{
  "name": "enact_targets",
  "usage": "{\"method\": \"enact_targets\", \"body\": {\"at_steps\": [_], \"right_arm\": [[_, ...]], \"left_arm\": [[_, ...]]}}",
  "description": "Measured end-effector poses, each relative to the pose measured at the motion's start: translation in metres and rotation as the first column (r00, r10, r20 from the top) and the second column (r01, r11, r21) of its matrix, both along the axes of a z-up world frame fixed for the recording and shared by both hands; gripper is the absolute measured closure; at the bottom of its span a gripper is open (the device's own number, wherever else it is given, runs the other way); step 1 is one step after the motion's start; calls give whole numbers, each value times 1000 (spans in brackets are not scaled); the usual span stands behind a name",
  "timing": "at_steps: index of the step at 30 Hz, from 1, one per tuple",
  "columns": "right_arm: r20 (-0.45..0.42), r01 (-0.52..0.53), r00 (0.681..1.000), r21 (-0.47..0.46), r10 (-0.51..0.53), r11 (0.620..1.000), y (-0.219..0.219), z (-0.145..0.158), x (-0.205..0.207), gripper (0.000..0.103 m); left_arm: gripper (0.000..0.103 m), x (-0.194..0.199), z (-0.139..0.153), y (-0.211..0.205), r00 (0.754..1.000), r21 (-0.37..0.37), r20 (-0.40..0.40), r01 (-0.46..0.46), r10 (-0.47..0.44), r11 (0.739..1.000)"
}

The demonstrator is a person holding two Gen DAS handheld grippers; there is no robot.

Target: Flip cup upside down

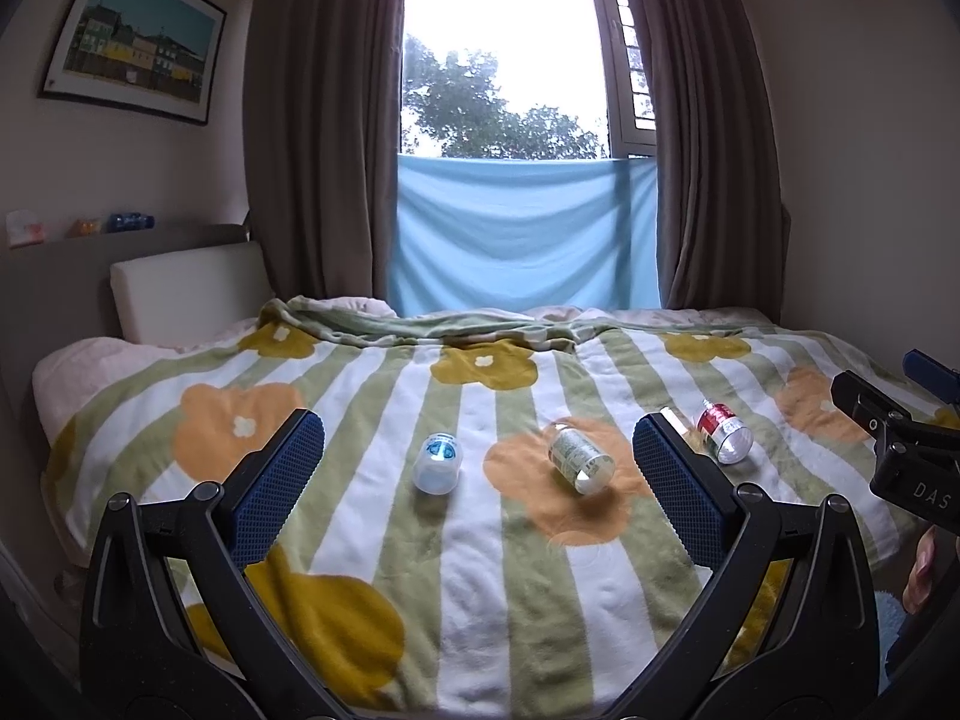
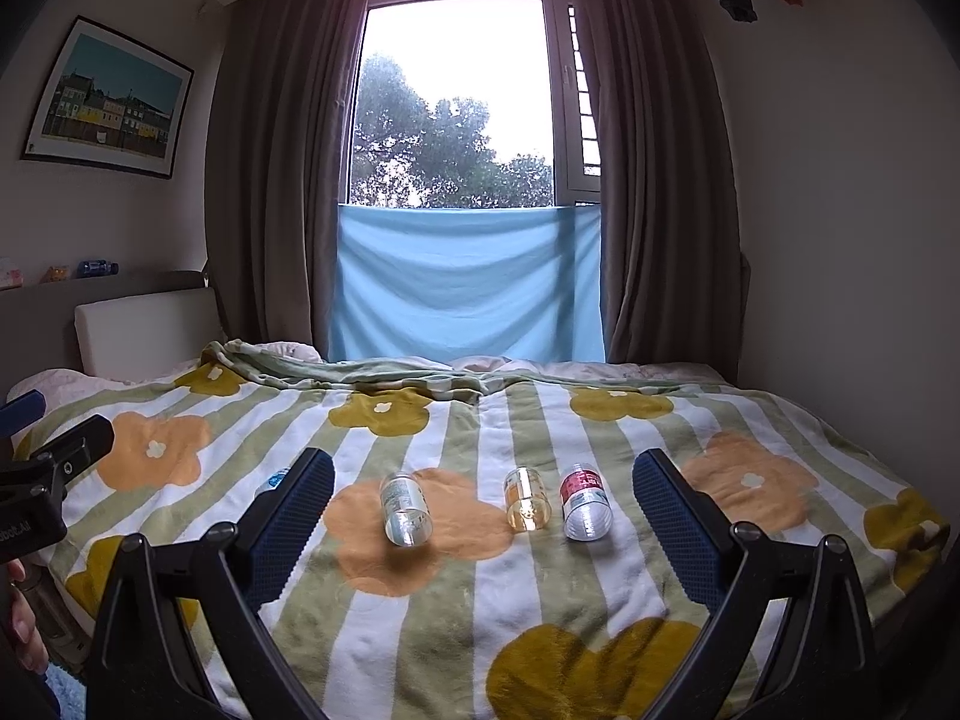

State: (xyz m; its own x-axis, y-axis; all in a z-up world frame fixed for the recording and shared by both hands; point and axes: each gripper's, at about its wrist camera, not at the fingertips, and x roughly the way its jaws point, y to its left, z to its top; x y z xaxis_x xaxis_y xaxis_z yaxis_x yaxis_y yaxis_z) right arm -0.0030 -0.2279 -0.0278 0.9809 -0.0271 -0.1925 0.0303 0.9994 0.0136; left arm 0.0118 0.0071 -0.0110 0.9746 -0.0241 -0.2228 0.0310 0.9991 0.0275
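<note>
Several small clear plastic cups lie on their sides on the flowered blanket (image 1: 480, 570). In the left wrist view, a blue-print cup (image 1: 438, 462) is left of centre, a green-label cup (image 1: 581, 457) is in the middle and a red-label cup (image 1: 725, 431) is to the right. In the right wrist view the green-label cup (image 2: 406, 510), a yellowish cup (image 2: 527, 501) and the red-label cup (image 2: 585, 504) lie in a row. My left gripper (image 1: 477, 426) is open and empty, short of the cups. My right gripper (image 2: 483, 462) is open and empty too.
The bed fills the room's middle, with a white headboard cushion (image 1: 186, 291) at the back left. Brown curtains (image 1: 318, 120) and a blue cloth (image 1: 522, 234) hang at the window behind. A hand (image 2: 21, 630) shows at the lower left of the right wrist view.
</note>
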Motion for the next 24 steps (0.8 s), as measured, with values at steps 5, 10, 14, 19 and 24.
{"method": "enact_targets", "body": {"at_steps": [5, 10, 14, 19, 24], "right_arm": [[-14, -14, 1000, -5, 14, 1000, 9, -5, 6, 3], [-43, -49, 998, -7, 49, 999, 19, -12, 26, 3], [-76, -87, 993, -1, 87, 996, 27, -23, 46, 3], [-123, -130, 984, 15, 131, 991, 33, -41, 70, 3], [-182, -166, 969, 33, 169, 986, 41, -62, 94, 3]], "left_arm": [[0, 16, -5, 4, 999, 2, -37, 0, 0, 1000], [0, 41, -9, 10, 996, -1, -86, 6, -6, 1000], [0, 76, -16, 16, 990, 24, -142, 16, -12, 1000], [0, 155, -28, 29, 943, -26, -322, 78, -82, 997], [0, 244, -56, 37, 871, -16, -484, 87, -84, 996]]}}
